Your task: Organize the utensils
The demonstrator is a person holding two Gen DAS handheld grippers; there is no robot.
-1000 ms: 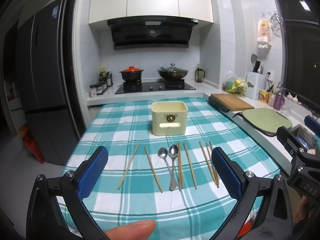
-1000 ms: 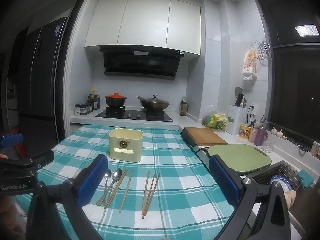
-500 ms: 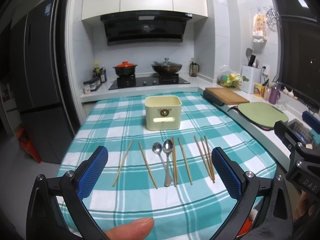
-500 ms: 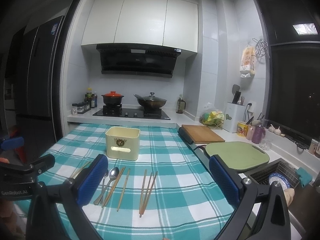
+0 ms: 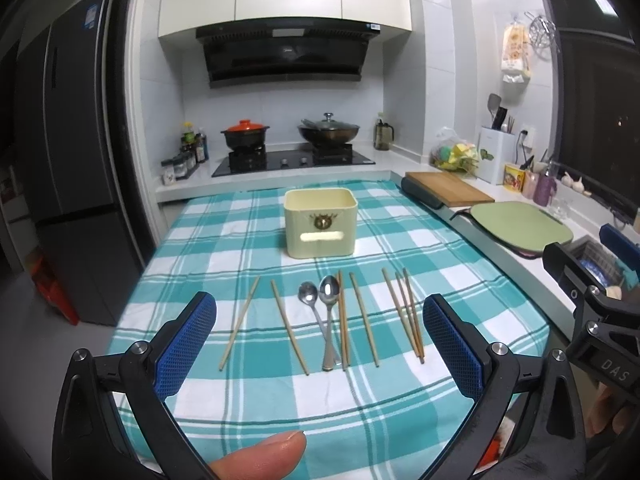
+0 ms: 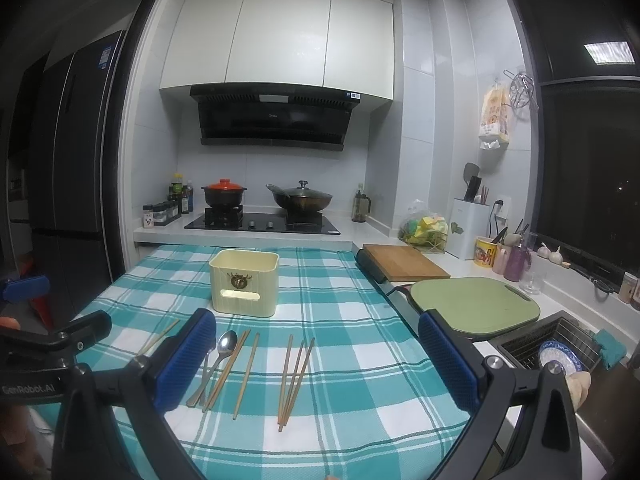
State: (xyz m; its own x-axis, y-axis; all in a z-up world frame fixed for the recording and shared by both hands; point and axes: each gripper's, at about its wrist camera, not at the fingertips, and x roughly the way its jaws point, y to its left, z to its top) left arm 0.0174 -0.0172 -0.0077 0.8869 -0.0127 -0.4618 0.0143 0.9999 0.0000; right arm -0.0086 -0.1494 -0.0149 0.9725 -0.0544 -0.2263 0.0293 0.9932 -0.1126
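Note:
A cream utensil box [image 5: 320, 222] stands upright on the teal checked tablecloth [image 5: 248, 248]; it also shows in the right wrist view [image 6: 244, 282]. In front of it lie two metal spoons [image 5: 325, 312] and several wooden chopsticks [image 5: 407, 312] in a loose row, also seen in the right wrist view as chopsticks [image 6: 295, 372] and a spoon [image 6: 224, 346]. My left gripper [image 5: 319, 346] is open and empty, held above the near table edge. My right gripper [image 6: 316, 360] is open and empty, to the right of the left one.
A wooden cutting board [image 5: 448, 188] and a green board [image 5: 520, 228] lie on the counter at the right. A sink with a blue plate [image 6: 558, 356] is at the near right. A hob with an orange-lidded pot [image 5: 245, 134] and a wok [image 5: 328, 130] stands behind the table.
Both grippers have risen and tilted up a little, so the table and utensils sit lower in both views. Both stay open and empty.

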